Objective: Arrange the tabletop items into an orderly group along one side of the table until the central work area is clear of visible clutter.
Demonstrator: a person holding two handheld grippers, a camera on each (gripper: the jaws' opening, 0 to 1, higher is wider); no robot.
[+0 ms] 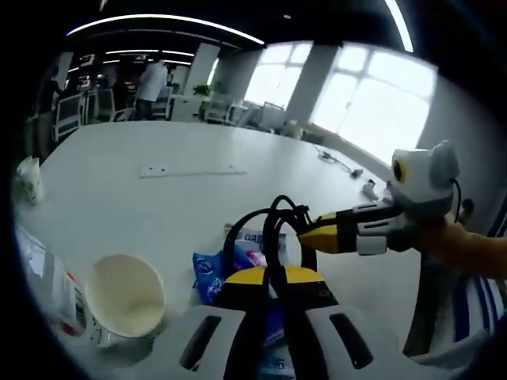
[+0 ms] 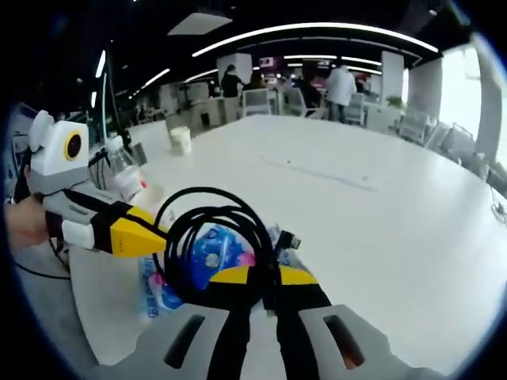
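Note:
A coiled black cable (image 1: 269,226) hangs between both grippers above the table. My left gripper (image 1: 273,279) is shut on its near side, the strands running down between the yellow jaws. In the left gripper view my right gripper (image 1: 310,234) reaches in from the right, its yellow tip closed on the coil's far side. In the right gripper view, the cable (image 2: 212,234) rises from my right gripper (image 2: 265,279), and the left gripper (image 2: 150,237) comes in from the left to the coil's edge. A blue snack packet (image 1: 207,275) (image 2: 200,255) lies on the table under the coil.
A white paper cup (image 1: 127,297) stands open at the near left, beside a labelled plastic bottle (image 1: 49,286) (image 2: 123,172). A small cup (image 1: 30,179) (image 2: 181,139) sits farther off. A flat cable lid (image 1: 192,170) is set in the white table (image 1: 158,206). People and chairs are beyond.

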